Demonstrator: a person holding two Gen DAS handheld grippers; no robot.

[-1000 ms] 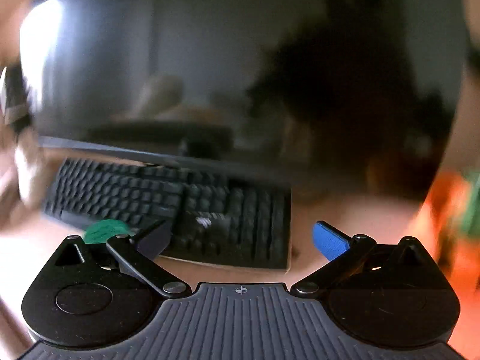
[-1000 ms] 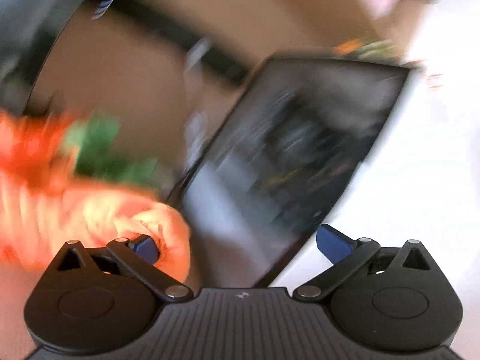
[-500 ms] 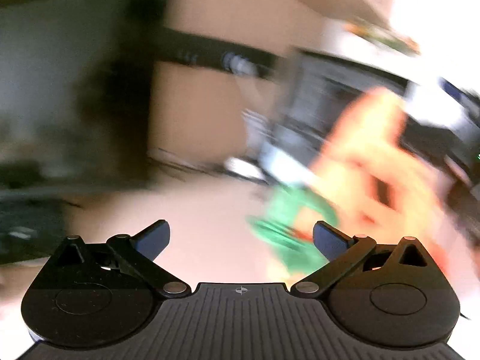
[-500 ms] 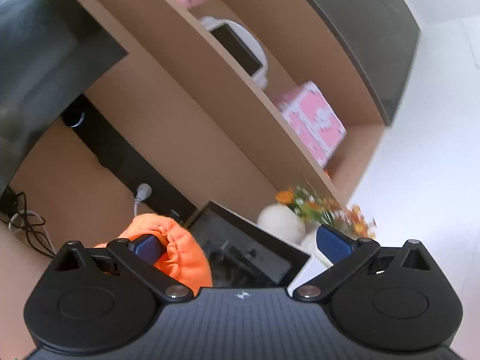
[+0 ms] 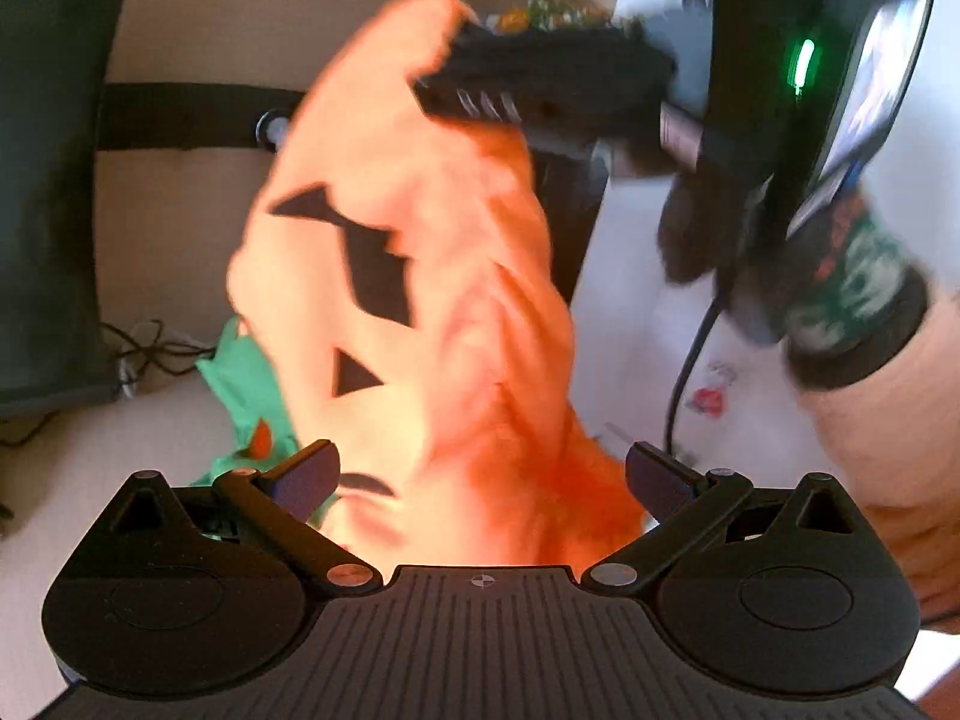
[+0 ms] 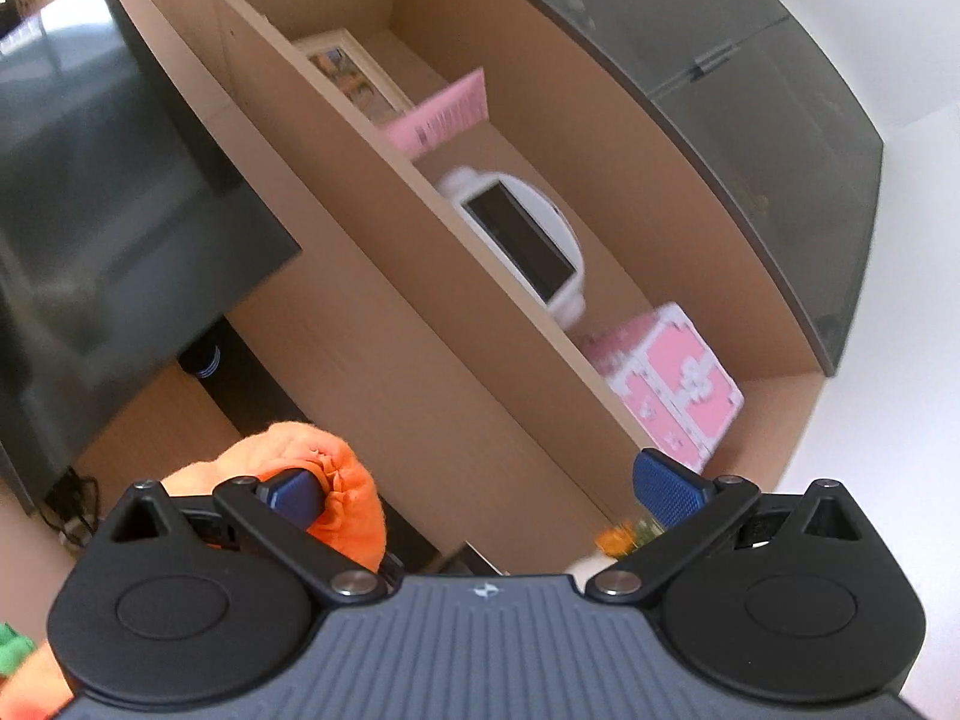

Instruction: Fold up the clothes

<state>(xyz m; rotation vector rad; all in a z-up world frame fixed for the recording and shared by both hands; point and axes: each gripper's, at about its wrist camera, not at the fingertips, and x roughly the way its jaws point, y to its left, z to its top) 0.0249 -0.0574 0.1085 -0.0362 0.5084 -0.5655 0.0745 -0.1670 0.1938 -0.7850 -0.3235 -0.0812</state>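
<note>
An orange garment (image 5: 420, 276) with black pumpkin-face patches and green trim (image 5: 240, 378) hangs in the air in the left wrist view. My left gripper (image 5: 480, 474) is open, with the hanging cloth between its spread fingers. The other gripper (image 5: 540, 84) shows at the top of that view, lifting the garment's upper edge. In the right wrist view my right gripper (image 6: 480, 486) has its jaws wide apart. A bunch of orange cloth (image 6: 336, 492) is draped over its left finger (image 6: 294, 489).
A dark monitor (image 5: 48, 180) stands at the left with cables (image 5: 150, 348) on the desk. In the right wrist view a wooden shelf (image 6: 420, 252) holds a white device (image 6: 522, 240), a pink box (image 6: 672, 384) and a picture frame (image 6: 354, 78). A dark screen (image 6: 90, 210) is at the left.
My left gripper swung right from the keyboard to face the hanging orange garment. My right gripper tilted upward with the cloth, now facing the shelf.
</note>
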